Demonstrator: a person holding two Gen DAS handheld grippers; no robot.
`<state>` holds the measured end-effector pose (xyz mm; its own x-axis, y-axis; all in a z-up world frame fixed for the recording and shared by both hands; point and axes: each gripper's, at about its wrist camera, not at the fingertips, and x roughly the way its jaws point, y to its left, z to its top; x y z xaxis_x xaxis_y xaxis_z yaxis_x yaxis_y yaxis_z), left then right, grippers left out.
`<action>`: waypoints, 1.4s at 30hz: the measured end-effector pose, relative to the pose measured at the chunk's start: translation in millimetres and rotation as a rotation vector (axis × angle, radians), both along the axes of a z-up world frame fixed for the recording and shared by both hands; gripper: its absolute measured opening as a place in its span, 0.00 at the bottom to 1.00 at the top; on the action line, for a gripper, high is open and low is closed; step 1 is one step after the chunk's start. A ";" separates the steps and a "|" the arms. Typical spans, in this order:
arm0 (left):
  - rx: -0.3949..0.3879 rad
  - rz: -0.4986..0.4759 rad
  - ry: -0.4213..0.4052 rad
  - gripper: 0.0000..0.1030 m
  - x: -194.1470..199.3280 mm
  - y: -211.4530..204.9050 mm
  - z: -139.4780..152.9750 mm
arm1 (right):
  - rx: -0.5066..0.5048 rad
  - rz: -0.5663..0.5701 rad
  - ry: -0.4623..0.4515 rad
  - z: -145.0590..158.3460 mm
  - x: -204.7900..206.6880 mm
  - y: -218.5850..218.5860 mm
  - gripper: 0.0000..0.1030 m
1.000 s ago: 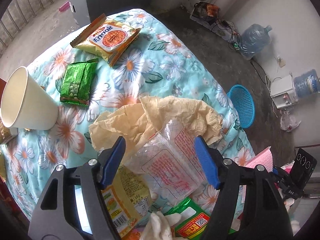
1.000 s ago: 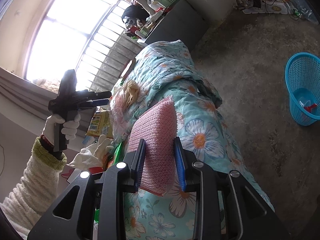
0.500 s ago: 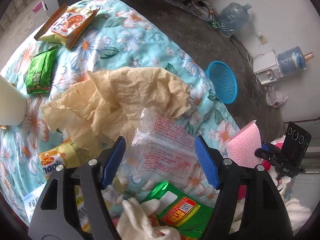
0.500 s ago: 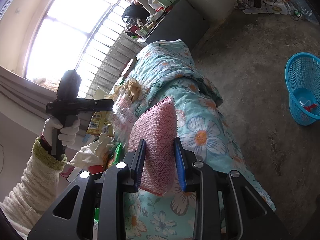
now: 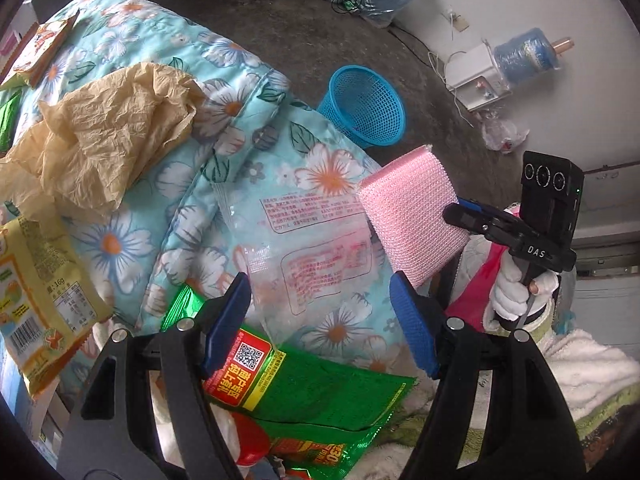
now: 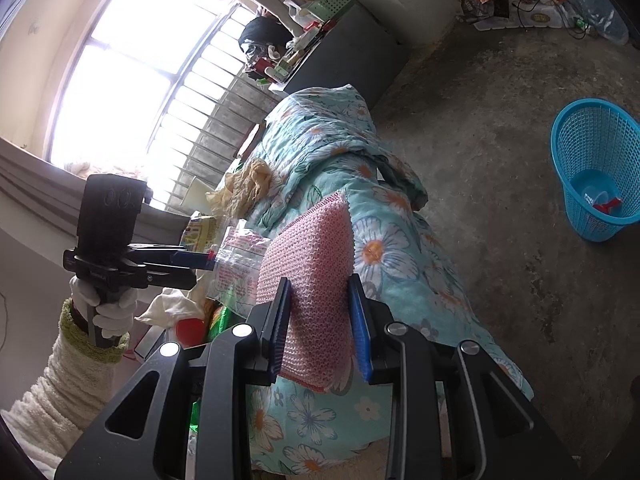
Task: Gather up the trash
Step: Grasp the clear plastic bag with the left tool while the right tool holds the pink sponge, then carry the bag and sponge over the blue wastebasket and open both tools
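The right gripper [image 6: 320, 324] is clamped on a pink sponge [image 6: 310, 280], which stands up between its 2 blue pads. The left gripper [image 5: 320, 320] hangs with jaws apart and nothing pressed between them, above a clear printed plastic bag [image 5: 304, 248] lying on the floral quilt [image 5: 248, 92]. Beyond the sponge, on the floor, stands a blue mesh basket [image 6: 596, 168], and crumpled tan paper [image 5: 108, 136] lies ahead and left of the left gripper.

Left tool [image 5: 320, 320]: black plastic frame, blue ribbed pads [image 5: 412, 332], silver screws. Right tool [image 6: 320, 320]: matching build; its handle block [image 5: 538, 252] is marked "DAS", with a black camera unit above. Hands: white knit gloves [image 6: 108, 312]. Sleeves [image 6: 60, 380]: cream fleece, green-edged cuffs.
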<state>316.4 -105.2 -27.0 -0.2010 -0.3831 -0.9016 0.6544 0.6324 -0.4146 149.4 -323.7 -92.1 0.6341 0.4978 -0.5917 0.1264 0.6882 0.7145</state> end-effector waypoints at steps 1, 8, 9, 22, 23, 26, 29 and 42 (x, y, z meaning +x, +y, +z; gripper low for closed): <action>0.030 0.001 -0.060 0.65 -4.3 -3.3 1.0 | 0.003 -0.005 -0.001 0.0 -1.3 -1.1 0.28; 0.108 -0.174 -0.381 0.65 -46.9 -15.4 14.9 | 0.009 -0.051 -0.009 1.1 -14.9 -15.9 0.28; 0.102 -0.222 -0.428 0.65 -56.0 -18.7 17.3 | 0.009 -0.057 -0.007 0.5 -16.4 -18.2 0.28; 0.237 -0.695 -0.771 0.69 -123.7 -66.2 -21.2 | 0.044 -0.132 0.014 -12.6 -25.7 -41.0 0.28; 0.245 -0.708 -0.768 0.69 -123.3 -69.1 -27.3 | 0.047 -0.138 0.015 -13.5 -26.6 -43.4 0.28; 0.258 -0.738 -0.763 0.70 -120.4 -71.2 -42.5 | 0.049 -0.159 0.021 -16.8 -29.4 -51.9 0.28; 0.233 -0.730 -0.732 0.72 -113.3 -72.1 -44.2 | 0.053 -0.176 0.027 -20.2 -32.0 -58.9 0.28; 0.118 -0.569 -0.474 0.30 -68.2 -67.3 -44.8 | 0.087 -0.212 0.027 -27.1 -38.3 -73.2 0.28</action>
